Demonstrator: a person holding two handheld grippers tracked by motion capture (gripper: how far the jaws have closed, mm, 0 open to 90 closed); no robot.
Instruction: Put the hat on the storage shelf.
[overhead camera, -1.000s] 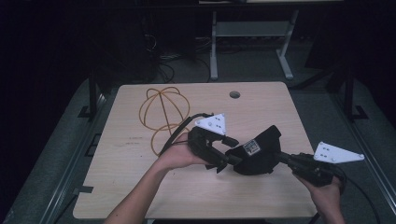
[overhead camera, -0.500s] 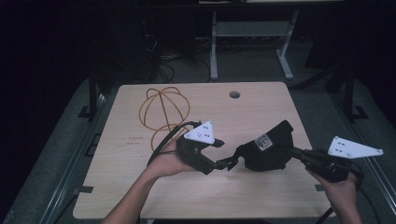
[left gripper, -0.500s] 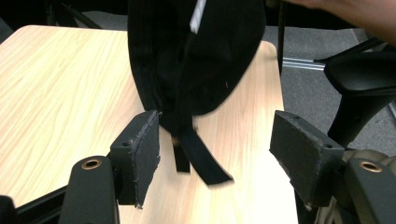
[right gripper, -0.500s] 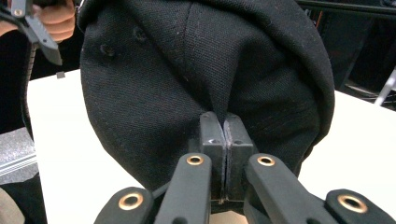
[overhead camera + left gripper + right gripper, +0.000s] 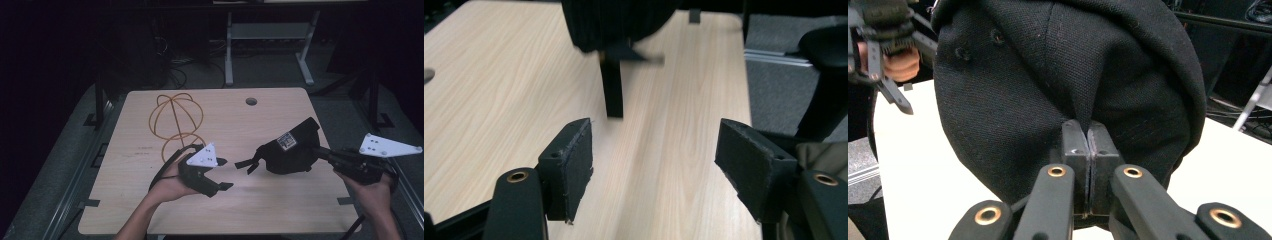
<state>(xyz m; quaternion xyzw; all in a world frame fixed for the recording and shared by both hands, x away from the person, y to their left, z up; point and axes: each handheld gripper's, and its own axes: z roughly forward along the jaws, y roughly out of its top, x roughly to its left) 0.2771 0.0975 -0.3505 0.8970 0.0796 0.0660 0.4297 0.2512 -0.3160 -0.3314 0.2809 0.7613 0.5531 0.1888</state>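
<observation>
- Left gripper (image 5: 220,174), held in the left hand (image 5: 167,186) at lower left, has its fingers (image 5: 569,165) spread apart with nothing between them; they have just been opening.
- Right gripper (image 5: 1089,137), in the right hand (image 5: 372,192), has its fingers pressed together.

In the left gripper view the black cap (image 5: 619,20) is cut off by the top edge at twelve o'clock, and its dangling strap (image 5: 612,85) is blurred. In the right gripper view the cap (image 5: 1048,85) hides most of the desk (image 5: 913,170), and the fabric pinched between the right tool (image 5: 1090,150) pads is concealed.
</observation>
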